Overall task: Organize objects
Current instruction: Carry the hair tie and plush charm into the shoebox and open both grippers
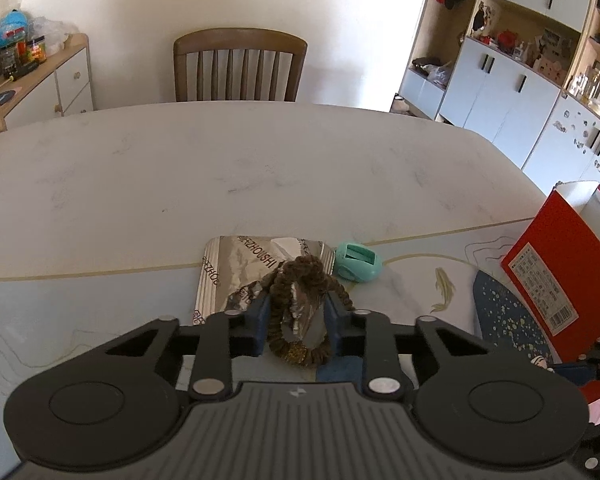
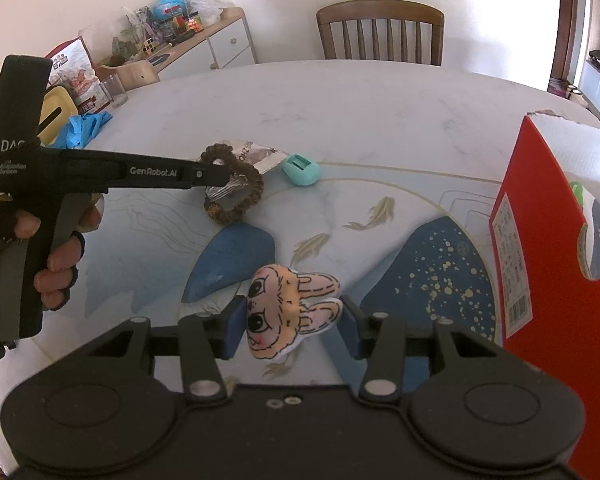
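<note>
Here, marble table (image 1: 260, 160) beneath wooden chair (image 1: 240, 66)

The red box (image 2: 540, 240) runs off the right edge; the brown hair tie (image 1: 300, 304) covers part of the silver packet (image 1: 236, 268).

wooden chair (image 1: 239, 65) behind the marble table (image 1: 260, 160); cluttered sideboard (image 1: 48, 80); wall shelving (image 1: 532, 52) with what may be toys.
</note>
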